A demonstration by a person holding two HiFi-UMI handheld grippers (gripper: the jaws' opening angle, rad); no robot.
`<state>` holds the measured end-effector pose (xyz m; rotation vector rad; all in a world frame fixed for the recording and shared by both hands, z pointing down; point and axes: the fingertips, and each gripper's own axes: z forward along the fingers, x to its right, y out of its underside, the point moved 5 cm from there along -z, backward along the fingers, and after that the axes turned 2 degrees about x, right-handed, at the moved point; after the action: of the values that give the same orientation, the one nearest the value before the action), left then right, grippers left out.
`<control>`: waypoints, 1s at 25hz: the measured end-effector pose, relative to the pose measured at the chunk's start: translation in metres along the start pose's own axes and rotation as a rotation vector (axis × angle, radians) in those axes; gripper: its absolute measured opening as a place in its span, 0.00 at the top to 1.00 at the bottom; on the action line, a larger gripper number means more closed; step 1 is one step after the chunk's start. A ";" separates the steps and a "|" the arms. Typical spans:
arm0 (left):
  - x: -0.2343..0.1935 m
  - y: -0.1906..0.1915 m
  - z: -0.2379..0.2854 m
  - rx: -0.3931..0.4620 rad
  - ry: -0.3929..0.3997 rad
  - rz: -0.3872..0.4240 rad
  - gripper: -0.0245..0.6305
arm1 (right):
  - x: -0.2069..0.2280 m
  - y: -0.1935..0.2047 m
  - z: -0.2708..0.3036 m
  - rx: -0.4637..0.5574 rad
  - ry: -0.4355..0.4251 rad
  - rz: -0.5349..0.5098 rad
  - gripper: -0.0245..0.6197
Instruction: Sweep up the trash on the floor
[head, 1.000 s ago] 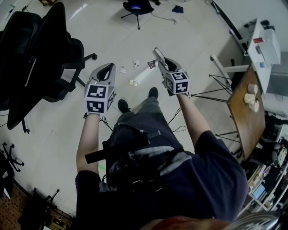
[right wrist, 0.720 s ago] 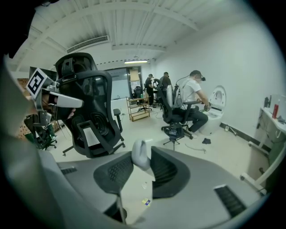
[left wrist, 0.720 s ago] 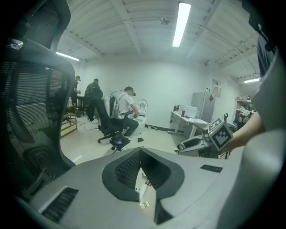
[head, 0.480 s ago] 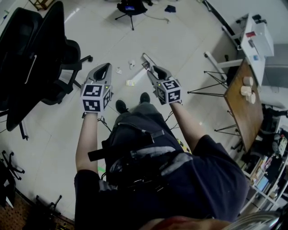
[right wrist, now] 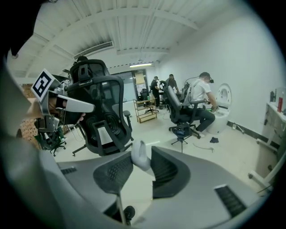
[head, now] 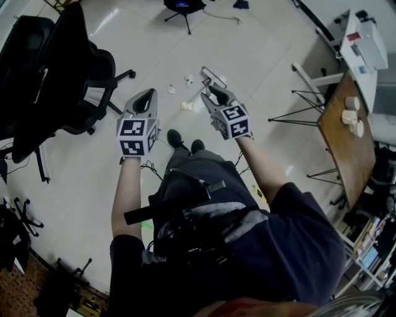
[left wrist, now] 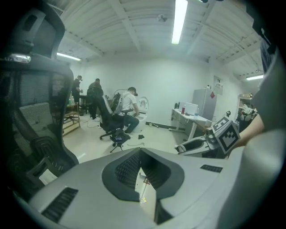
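Small scraps of trash (head: 187, 106) lie on the pale floor just ahead of the person's shoes, with more white bits (head: 189, 80) a little farther out. My right gripper (head: 213, 91) is shut on the white top of a long handle (head: 209, 77). In the right gripper view this handle (right wrist: 140, 157) sits between the pads and its thin pole runs down to the floor. To the left of the scraps my left gripper (head: 147, 94) hangs shut and empty. In the left gripper view, floor and scraps (left wrist: 143, 200) show through the notch between its jaws.
Black office chairs (head: 62, 74) crowd the left side. A wooden table (head: 346, 142) on thin folding legs and a white desk (head: 365, 43) stand at the right. A black stool base (head: 182, 7) is at the far end. People work at the back of the room (right wrist: 201, 96).
The person has stepped, and the shoes now stand side by side. My right gripper with the handle has come closer to the scraps. The left gripper has shifted a little across the floor.
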<state>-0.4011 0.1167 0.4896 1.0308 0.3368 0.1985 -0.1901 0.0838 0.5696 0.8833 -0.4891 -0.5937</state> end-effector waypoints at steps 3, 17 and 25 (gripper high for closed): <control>0.016 0.009 -0.005 0.014 -0.078 0.014 0.96 | -0.003 0.002 -0.009 0.018 -0.022 0.002 0.75; 0.026 0.046 -0.063 -0.061 -0.082 0.064 0.96 | -0.046 0.022 -0.007 0.012 -0.046 0.084 0.73; -0.020 0.054 -0.096 -0.066 -0.005 0.122 0.96 | -0.078 0.004 0.009 0.067 0.047 0.157 0.73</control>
<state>-0.4551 0.2143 0.4948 0.9871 0.2616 0.3150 -0.2523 0.1325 0.5662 0.9109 -0.5325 -0.4144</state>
